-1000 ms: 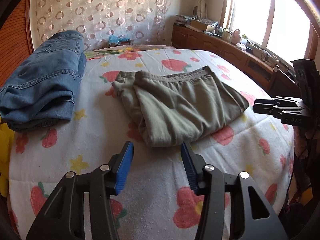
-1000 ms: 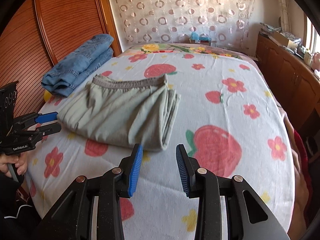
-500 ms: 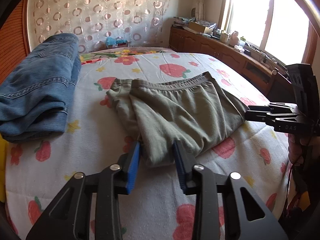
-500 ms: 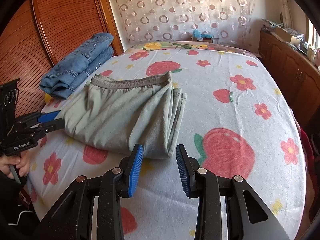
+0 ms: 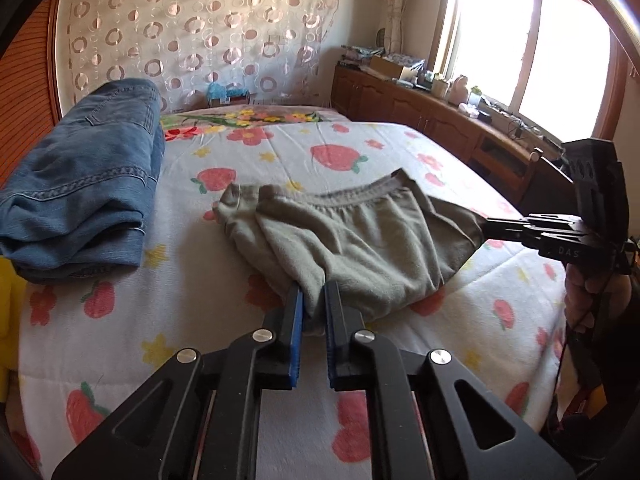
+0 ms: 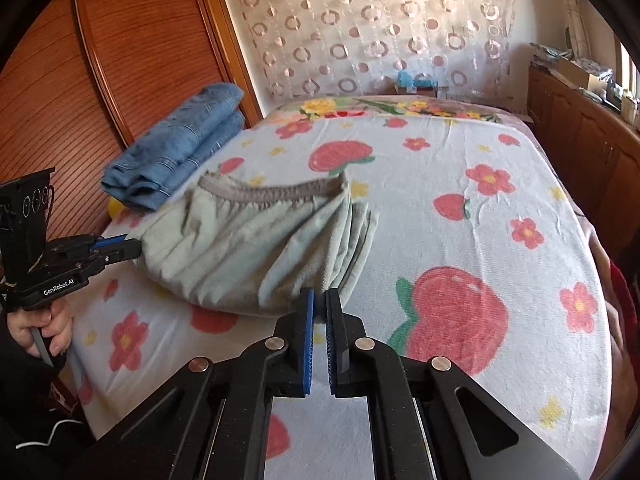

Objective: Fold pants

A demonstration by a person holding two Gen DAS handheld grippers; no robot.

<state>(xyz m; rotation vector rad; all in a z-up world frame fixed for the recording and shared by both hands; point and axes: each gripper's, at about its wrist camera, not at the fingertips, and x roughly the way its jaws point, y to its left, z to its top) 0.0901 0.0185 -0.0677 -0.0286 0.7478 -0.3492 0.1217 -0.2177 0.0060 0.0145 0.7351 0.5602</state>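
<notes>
1. Since a second ago, both grippers have come forward to the near edge of the grey-green pants point(image 5: 360, 248), and this edge now hangs a little lifted off the bedspread point(image 5: 120, 320) instead of lying flat.
2. The left gripper point(image 5: 313, 312) has its jaws closing, with the near corner of the pants between the blue pads point(image 5: 297, 320); the cloth is bunched there, so the grip looks real.
3. The right gripper point(image 6: 319, 312), open a second ago, is now almost fully closed on the other near corner of the pants. In the left wrist view it reaches in from 3 o'clock and its tips meet the cloth.
4. In the right wrist view the left gripper comes in from 9 o'clock, and the person's hand point(image 6: 48, 328) squeezes its handle.
5. The pants lie in the middle of the bed, already folded into a thick packet, with the elastic waistband point(image 6: 276, 192) on the far side, toward 12 o'clock.
6. The folded blue jeans point(image 5: 80, 192) lie at 10 o'clock, apart from the pants and untouched.
7. This likely means that the grasping step is done, and the next move is probably to carry the near edge over toward the waistband.
8. The packet is thick, so inner layers may slip out.
</notes>
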